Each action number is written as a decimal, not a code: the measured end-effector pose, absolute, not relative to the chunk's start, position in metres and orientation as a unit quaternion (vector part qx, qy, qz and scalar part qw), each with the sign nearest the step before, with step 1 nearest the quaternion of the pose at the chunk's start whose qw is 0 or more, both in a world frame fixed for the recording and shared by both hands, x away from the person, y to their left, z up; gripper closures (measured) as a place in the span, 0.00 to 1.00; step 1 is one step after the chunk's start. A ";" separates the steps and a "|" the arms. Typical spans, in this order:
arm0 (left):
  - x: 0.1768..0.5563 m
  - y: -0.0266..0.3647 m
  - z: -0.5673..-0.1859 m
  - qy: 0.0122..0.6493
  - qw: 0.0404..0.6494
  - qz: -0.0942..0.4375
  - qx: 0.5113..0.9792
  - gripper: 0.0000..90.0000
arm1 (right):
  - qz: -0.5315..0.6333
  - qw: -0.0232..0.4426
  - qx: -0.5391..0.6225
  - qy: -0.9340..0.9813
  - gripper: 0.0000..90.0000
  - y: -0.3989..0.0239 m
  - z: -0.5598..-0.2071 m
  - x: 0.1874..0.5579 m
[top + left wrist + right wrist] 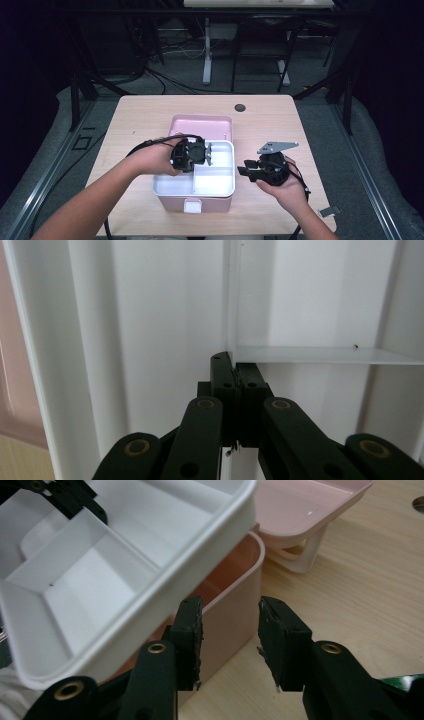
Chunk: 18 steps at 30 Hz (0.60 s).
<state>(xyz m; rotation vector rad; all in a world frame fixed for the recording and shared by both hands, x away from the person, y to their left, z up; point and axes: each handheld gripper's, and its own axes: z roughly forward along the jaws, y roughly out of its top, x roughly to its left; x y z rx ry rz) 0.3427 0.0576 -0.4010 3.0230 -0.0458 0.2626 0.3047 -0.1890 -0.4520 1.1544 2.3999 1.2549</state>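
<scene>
**Two grippers at a pink storage box with a white insert tray**

Two hand-held grippers work at a pink box [195,200] standing near the front edge of a wooden table [150,112], its hinged lid [201,125] laid open behind it. The white divided tray [220,187] sits tilted in the mouth of the box, its right side lifted above the pink rim in the right gripper view. The left gripper [234,377], reaching in from the tray's left side, has its jaws pinched together on the thin central partition [231,300] of the tray. The right gripper [230,630] hangs just beside the box's right wall, jaws apart and holding nothing, the pink wall showing between them.
</scene>
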 end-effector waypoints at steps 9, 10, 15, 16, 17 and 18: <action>0.342 0.083 -0.386 0.037 0.060 0.086 0.994 0.99 | 0.423 0.133 0.390 0.807 0.59 -0.203 -0.447 0.315; 0.342 0.087 -0.385 0.049 0.059 0.087 0.993 0.99 | 0.425 0.143 0.383 0.807 0.58 -0.204 -0.446 0.315; 0.347 0.106 -0.385 0.115 0.076 0.071 0.988 0.99 | 0.425 0.153 0.387 0.804 0.56 -0.208 -0.448 0.320; 0.347 0.111 -0.386 0.129 0.080 0.071 0.986 0.99 | 0.421 0.152 0.389 0.805 0.56 -0.209 -0.448 0.321; 0.349 0.114 -0.385 0.136 0.078 0.070 0.985 0.99 | 0.417 0.151 0.394 0.805 0.55 -0.209 -0.449 0.322; 0.349 0.118 -0.386 0.146 0.082 0.073 0.983 0.99 | 0.409 0.151 0.395 0.808 0.54 -0.209 -0.448 0.323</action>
